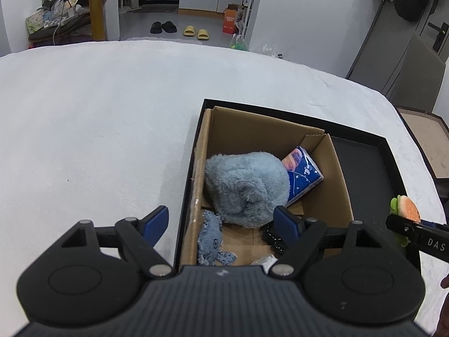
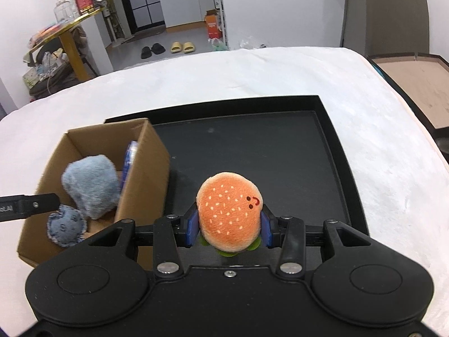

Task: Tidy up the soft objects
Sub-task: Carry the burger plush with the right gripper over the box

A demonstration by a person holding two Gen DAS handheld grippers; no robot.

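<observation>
1. Left gripper [image 1: 221, 224]: jaws spread wide, nothing between them. It hovers over the near-left corner of the cardboard box [image 1: 341, 185], one blue pad outside the box wall, the other over the inside.
2. Box contents, left to right in the left wrist view: small denim plush [image 1: 212, 241] at the near-left floor, fluffy blue plush [image 1: 247, 188] filling the middle, blue printed tissue pack [image 1: 304, 174] leaning against the far-right wall. Something black and something white sit at the near edge, too hidden to identify.
3. The box stands at the left end of a shallow black tray [image 2: 336, 151] on the white cloth-covered table [image 2: 252, 75]. The rest of the tray floor is bare.
4. Right gripper [image 2: 230, 229]: closed on the burger plush [image 2: 230, 213], blue pads pressing its left and right sides, bun top facing the camera, green lettuce edge showing below.
5. The burger hangs over the open tray floor, right of the box and apart from it, not yet inside.
6. Handling, my read: light, squashy, fuzzy, not fragile. It compresses under the pads, so a grip across the widest part of the bun, as now, should hold. Pinching just the lettuce fringe would likely slip.
7. Likely next step: carry it left over the box wall and release into the free near-right space.
</observation>
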